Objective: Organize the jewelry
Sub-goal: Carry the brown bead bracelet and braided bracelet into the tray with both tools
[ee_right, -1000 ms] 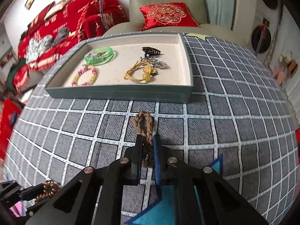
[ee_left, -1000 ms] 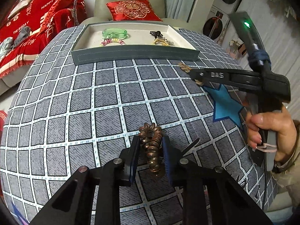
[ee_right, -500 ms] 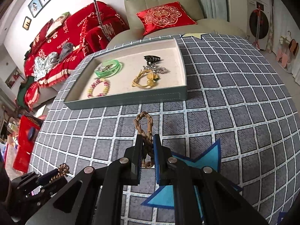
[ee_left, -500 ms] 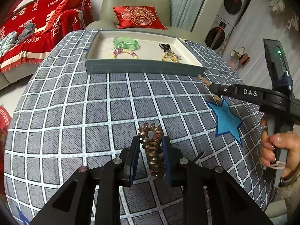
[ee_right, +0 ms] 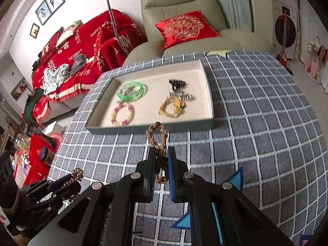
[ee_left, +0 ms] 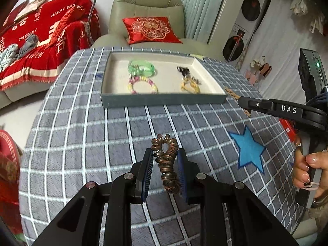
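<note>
Both tongs raised, left tongs [ee_left: 165, 169] gripping coil tie [ee_left: 166, 164], "DAS"-marked right tongs [ee_right: 161, 171] clenching braided loop [ee_right: 158, 141].

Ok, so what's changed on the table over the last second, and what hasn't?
Both grippers have risen, each lifting its piece off the checked cloth: the left gripper the brown spiral hair tie, the right gripper the braided cord bracelet. Both grips are unchanged, and the jewelry tray and its contents have not moved.

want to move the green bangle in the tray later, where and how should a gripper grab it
Grip the green bangle across its near rim band, coming from above. It lies flat in the tray, so only the thin hoop wall fits between fingers; something small and silvery lies inside the ring.
</note>
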